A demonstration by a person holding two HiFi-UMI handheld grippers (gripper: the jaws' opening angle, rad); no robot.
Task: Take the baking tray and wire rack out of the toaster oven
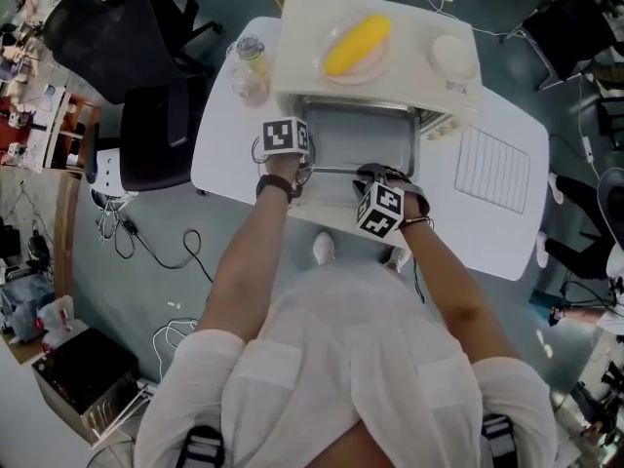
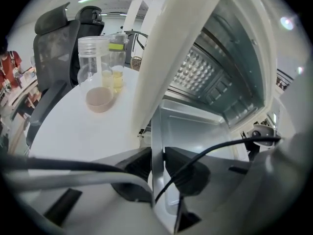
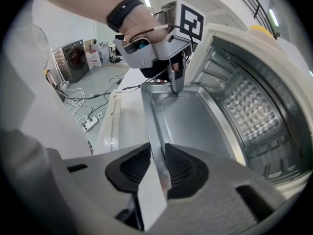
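1. The wire rack is lying on the worktop, and the baking tray is sitting partway out of the toaster oven. The tray pull looks to be in hand.
2. The next move is calling for an even, level draw toward the person.
3. The left gripper and the right gripper are each pinching the tray's front rim, with the fingers standing narrow around it.

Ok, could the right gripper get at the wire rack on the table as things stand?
Probably not yet: the right gripper is shut on the front rim of the baking tray. The wire rack lies uncovered on the table, so only that grip stands in the way.
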